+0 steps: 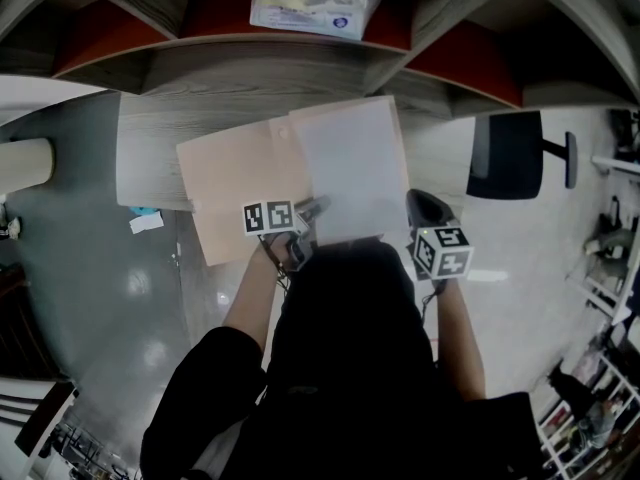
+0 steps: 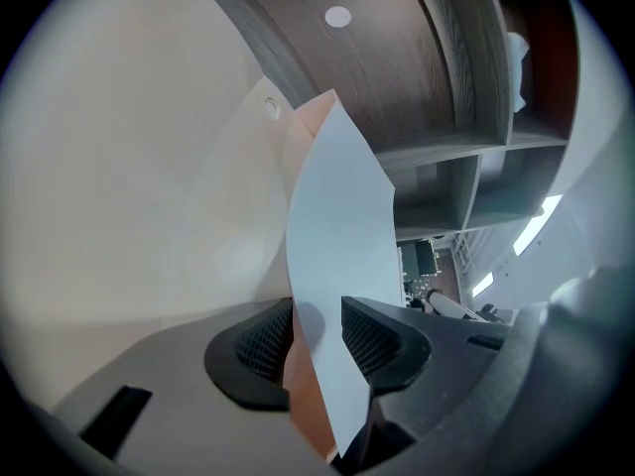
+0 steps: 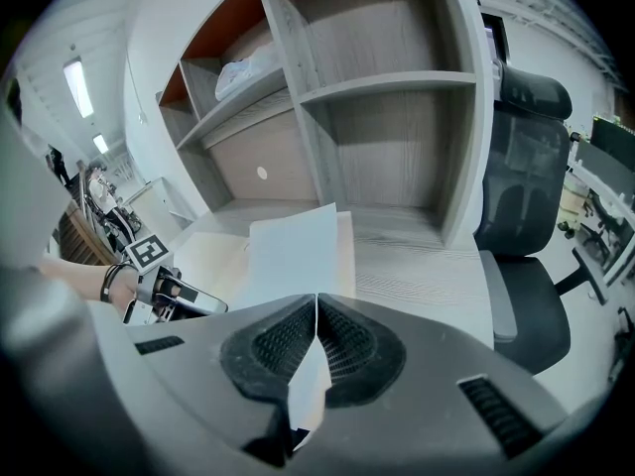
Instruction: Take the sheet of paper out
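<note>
One sheet [image 1: 350,168] — partly out of its folder [image 1: 235,193] — pinched by right claw [image 3: 316,315].

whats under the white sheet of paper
A tan envelope, lying on the wooden desk. It shows left of the sheet of paper and along its top edge. Anything else beneath the sheet is covered.
</note>
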Motion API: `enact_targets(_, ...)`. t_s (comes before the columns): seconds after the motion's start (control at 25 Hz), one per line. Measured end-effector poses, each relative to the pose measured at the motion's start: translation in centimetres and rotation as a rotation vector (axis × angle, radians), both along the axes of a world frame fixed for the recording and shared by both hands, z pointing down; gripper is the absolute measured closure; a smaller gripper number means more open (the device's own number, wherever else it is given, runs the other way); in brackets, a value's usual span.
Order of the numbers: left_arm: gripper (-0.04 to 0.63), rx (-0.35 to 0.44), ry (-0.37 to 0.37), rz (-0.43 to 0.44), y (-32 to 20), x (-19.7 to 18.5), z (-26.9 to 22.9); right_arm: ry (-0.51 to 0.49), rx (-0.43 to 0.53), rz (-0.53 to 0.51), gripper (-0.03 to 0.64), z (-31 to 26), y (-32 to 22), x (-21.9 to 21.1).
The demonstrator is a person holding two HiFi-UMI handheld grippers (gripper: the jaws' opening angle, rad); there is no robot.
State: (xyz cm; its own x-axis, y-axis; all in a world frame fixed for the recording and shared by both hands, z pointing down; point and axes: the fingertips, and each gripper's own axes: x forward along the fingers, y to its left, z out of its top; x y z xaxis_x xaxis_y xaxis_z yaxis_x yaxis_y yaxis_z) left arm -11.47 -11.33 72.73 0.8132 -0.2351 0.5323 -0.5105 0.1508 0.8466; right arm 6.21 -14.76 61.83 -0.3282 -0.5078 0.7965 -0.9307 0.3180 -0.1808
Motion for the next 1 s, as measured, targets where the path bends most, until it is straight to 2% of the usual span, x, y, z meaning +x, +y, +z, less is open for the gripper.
enact_targets(0.16,0.462,0.008,-0.038,0.003,-0.1,-0.3,0.3,0.0,-0.003,-0.005,0.598,0.2,-0.2,0.2)
enact_targets(0.32,0.497,0.027,-0.067,0.033,0.0,-0.3,0.2,-0.004,-0.006,-0.006,0.598,0.3,-0.3,0.4)
enact_targets(0.64,0.531,0.098,-0.123,0.099,-0.6,0.3,-0.4,-0.029,-0.03,-0.028,0.598,1.2,-0.2,1.1)
enact_targets(1.0,0.545,0.133,-0.173,0.143,-1.1,1.2,-0.9,-0.063,-0.04,-0.013,0.597,1.7,-0.7,2.4)
